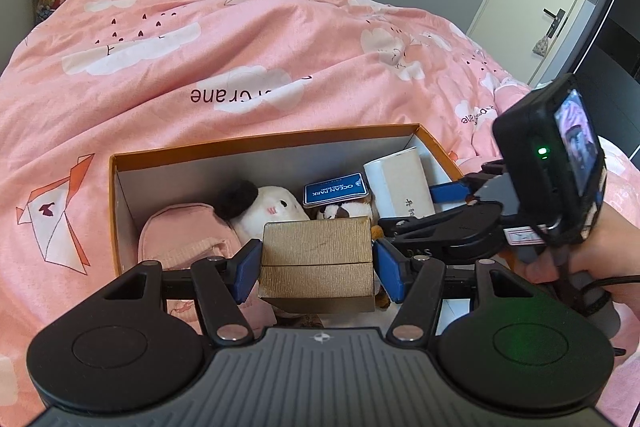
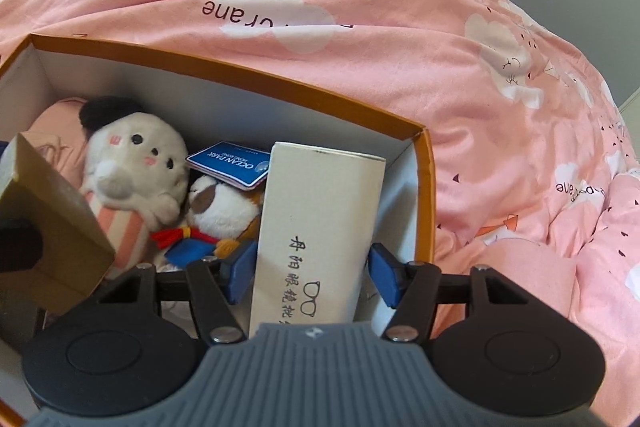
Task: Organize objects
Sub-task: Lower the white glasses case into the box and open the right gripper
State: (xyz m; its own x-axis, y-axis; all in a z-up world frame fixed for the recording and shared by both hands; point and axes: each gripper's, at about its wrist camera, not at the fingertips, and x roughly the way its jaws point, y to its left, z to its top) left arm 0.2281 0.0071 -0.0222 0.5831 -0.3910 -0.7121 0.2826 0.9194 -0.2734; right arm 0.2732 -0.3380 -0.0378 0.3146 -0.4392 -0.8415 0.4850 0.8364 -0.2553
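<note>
Since both grippers are loaded over a nearly full orange box (image 1: 256,143), crowding is the risk: left gripper (image 1: 316,269) clamps the gold box (image 1: 318,259), right gripper (image 2: 310,277) pinches the white glasses case (image 2: 316,227), and lowering either onto the plush toys (image 2: 136,163) could tilt it or jam the two grippers together. Left view alone shows the person's hand (image 1: 592,251); right view alone shows the case's printing and the box's right wall.

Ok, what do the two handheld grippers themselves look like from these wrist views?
Both match: a ribbed grey body, black round-ended linkage arms with silver pivot pins, and blue pads on the jaws. In the left wrist view the left gripper fills the foreground; the right gripper carries a black camera with a green light and a black cable.
</note>
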